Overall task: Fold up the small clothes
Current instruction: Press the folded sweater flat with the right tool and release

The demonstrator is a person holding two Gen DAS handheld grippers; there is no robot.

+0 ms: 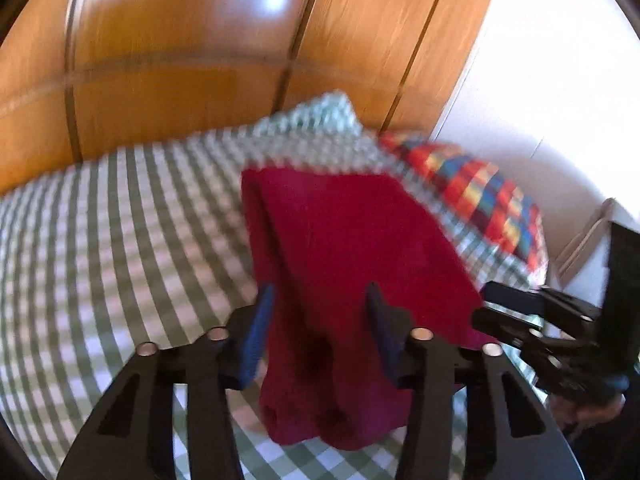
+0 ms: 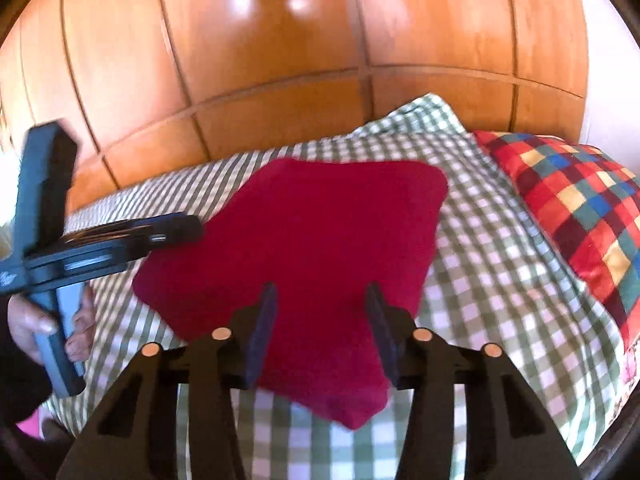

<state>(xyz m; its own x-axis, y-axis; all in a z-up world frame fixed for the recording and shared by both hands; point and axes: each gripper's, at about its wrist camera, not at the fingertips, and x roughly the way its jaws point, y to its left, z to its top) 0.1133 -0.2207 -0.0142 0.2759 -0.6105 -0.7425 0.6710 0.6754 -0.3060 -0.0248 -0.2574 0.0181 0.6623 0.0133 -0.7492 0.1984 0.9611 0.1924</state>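
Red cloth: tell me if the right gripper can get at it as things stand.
Probably yes. The right gripper stands open right over the near part of the red cloth, which lies flat on the checked bedspread with nothing between them. The left gripper is off at the cloth's left edge, out of the way.

I see a bed with a green-checked cover (image 2: 500, 240), a multicoloured checked pillow (image 2: 576, 200), glossy wooden wardrobe doors (image 2: 280, 60) and a white wall (image 1: 560, 60).
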